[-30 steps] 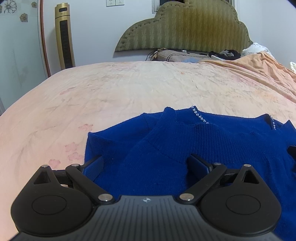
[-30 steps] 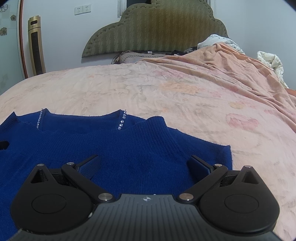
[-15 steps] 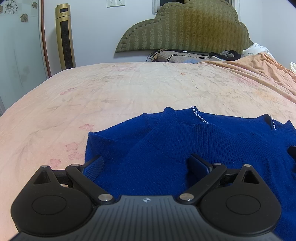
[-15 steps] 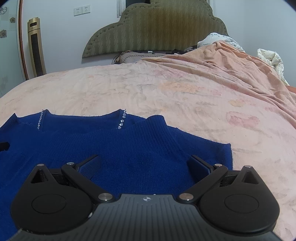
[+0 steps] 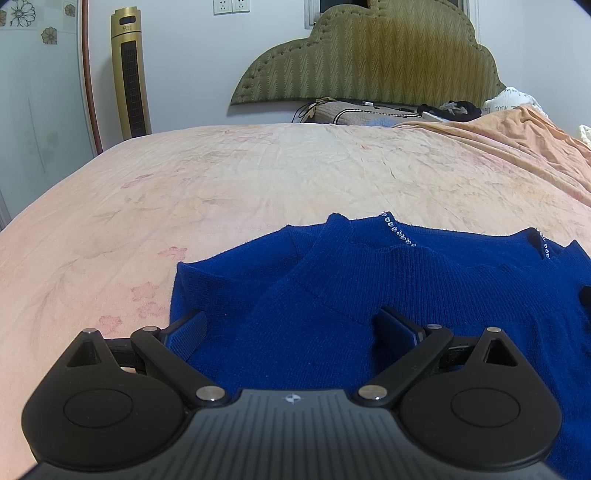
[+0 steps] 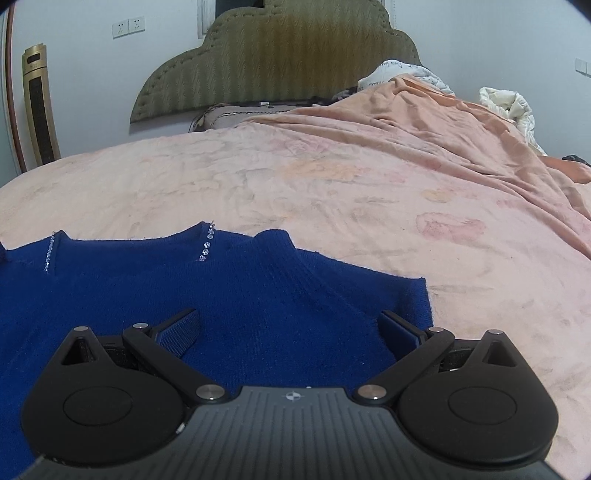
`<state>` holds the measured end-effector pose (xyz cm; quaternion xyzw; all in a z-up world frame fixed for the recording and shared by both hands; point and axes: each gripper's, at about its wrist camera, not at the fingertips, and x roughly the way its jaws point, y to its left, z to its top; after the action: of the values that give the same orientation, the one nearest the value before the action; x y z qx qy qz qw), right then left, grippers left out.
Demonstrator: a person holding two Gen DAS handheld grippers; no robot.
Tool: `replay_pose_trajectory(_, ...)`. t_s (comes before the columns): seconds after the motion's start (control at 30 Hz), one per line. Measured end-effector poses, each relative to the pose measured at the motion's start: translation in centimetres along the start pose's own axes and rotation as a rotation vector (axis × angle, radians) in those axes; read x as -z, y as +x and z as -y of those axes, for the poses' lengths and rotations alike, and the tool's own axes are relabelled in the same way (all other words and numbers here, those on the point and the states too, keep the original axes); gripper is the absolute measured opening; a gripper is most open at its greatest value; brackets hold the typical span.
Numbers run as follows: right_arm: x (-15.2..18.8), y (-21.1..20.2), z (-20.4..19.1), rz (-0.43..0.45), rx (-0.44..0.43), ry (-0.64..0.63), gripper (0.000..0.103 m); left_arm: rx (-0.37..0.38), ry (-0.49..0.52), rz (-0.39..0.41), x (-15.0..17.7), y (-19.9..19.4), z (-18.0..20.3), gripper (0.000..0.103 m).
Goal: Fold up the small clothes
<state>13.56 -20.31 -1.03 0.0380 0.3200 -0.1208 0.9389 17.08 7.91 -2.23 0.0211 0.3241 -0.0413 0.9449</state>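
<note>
Peach bedsheet (image 5: 258, 177) ahead; both my left tongs (image 5: 291, 328) and right tongs (image 6: 288, 328) gape over the blue sweater (image 5: 369, 288). Pinching too shallowly could shed layers.

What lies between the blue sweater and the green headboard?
Only bare peach bedsheet between the blue sweater and pillows under the green headboard, in both views.

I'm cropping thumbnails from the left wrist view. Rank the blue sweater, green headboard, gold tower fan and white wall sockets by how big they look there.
1. blue sweater, though nearness to the camera inflates it
2. green headboard
3. gold tower fan
4. white wall sockets
</note>
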Motion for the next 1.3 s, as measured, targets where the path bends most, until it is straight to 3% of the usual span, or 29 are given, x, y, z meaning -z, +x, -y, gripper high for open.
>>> replay_pose_trajectory(1.3,-0.06,-0.38,0.46,-0.013,-0.024,0.055,0.103,-0.002,0.001,-0.004,-0.03,-0.09,-0.06,0.099)
